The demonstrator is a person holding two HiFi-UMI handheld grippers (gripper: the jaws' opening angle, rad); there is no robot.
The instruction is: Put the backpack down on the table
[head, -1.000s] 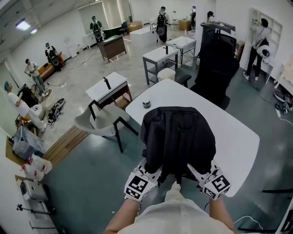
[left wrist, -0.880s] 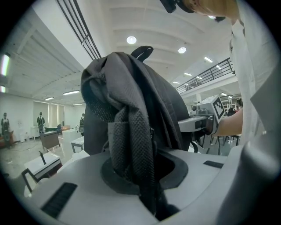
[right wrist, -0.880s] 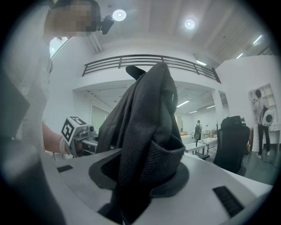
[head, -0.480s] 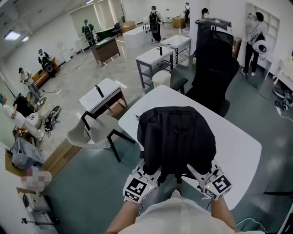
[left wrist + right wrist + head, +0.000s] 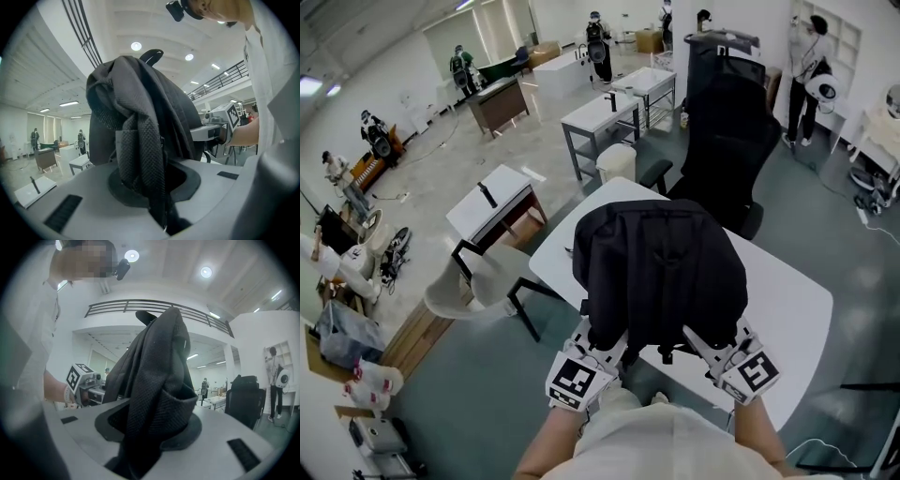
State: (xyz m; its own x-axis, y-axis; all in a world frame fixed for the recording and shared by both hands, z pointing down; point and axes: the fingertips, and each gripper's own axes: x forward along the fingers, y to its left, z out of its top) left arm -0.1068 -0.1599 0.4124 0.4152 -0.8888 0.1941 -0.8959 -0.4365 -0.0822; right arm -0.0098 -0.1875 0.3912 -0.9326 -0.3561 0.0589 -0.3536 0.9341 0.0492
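**Backpack held in both grippers over the near edge of the table**

Head view: The black backpack (image 5: 661, 272) hangs over the white table (image 5: 787, 309), covering the middle of its near edge and reaching in toward the centre. The left gripper (image 5: 605, 349) and right gripper (image 5: 712, 347) grip the bag's near side from just outside that edge, left and right of its middle. Their marker cubes face up. I cannot tell whether the bag's underside rests on the tabletop. The right-hand end of the table shows bare. A black office chair (image 5: 727, 122) stands beyond the far edge, and a beige chair (image 5: 473, 286) stands off the left corner. More white desks and several people stand farther back in the room.

Left gripper view: The left gripper (image 5: 157, 187) has its jaws nearly together, pinching a narrow fold of the backpack's (image 5: 140, 117) woven fabric. The bag rises above them, with a carry loop at its top. The right gripper (image 5: 220, 126) shows past the bag's right side, held in a hand.

Right gripper view: The right gripper (image 5: 150, 432) has its jaws set wider, clamped on a thick bunch of the backpack's (image 5: 157, 394) fabric. The left gripper (image 5: 89, 385) shows beyond the bag, at the picture's left.
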